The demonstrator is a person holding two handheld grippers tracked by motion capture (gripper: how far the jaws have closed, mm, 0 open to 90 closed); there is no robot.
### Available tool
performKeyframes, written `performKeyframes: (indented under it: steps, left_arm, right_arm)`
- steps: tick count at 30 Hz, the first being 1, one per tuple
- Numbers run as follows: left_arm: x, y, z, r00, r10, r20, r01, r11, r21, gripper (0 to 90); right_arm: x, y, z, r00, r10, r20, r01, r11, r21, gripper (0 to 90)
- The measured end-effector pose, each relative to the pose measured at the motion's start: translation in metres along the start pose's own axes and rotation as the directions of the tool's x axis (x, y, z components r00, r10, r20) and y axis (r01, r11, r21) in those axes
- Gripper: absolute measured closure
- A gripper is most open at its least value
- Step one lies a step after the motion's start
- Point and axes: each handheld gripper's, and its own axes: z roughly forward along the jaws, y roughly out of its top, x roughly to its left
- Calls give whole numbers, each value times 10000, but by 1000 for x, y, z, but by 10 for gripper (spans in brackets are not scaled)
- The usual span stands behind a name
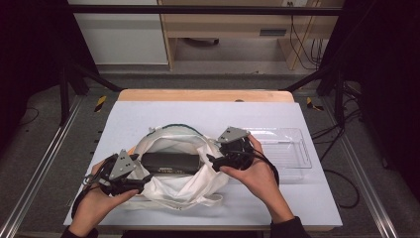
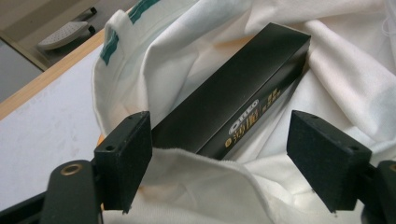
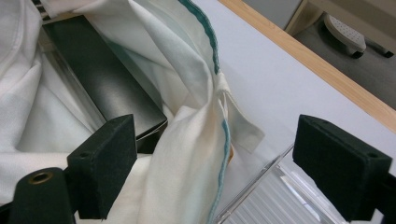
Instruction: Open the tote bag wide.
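A long black box (image 1: 167, 162) is being cradled inside the white cloth bag (image 1: 171, 191); a clear tray (image 1: 292, 148) is lying at its three o'clock, while the left gripper (image 2: 219, 154) and right gripper (image 3: 215, 172) are being held spread, pinching nothing.

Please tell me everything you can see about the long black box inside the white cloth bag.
The black box is long and slim, like matte cardboard, with small gold and white print on one side face. It lies flat inside the open white cloth bag, whose folds cover its near end and touch its sides. Neither gripper touches it.
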Motion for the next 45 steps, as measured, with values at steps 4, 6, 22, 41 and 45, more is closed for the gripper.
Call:
performKeyframes:
  steps: [4, 6, 22, 41, 45]
  left_arm:
    - [2, 4, 4, 9999, 117, 11, -117, 9999, 69, 210]
    - [3, 6, 5, 9998, 190, 43, -191, 9998, 111, 208]
    - [7, 39, 14, 9921, 1190, 398, -1206, 9919, 396, 157]
    - [12, 70, 40, 9638, 2277, 1390, -2384, 9689, 658, 102]
    - [14, 71, 46, 9596, 2300, 1621, -2446, 9666, 763, 95]
  right_arm:
    - [-1, -4, -2, 10000, 54, 58, -54, 10000, 29, 127]
    - [-2, -6, -3, 9999, 114, 62, -114, 9999, -9, 122]
    - [-21, -45, -42, 9916, 1017, 797, -974, 9937, -559, 94]
    - [-40, -109, -89, 9472, 2575, 1910, -2326, 9620, -1430, 80]
    - [-40, -119, -95, 9397, 2837, 1911, -2579, 9546, -1490, 82]
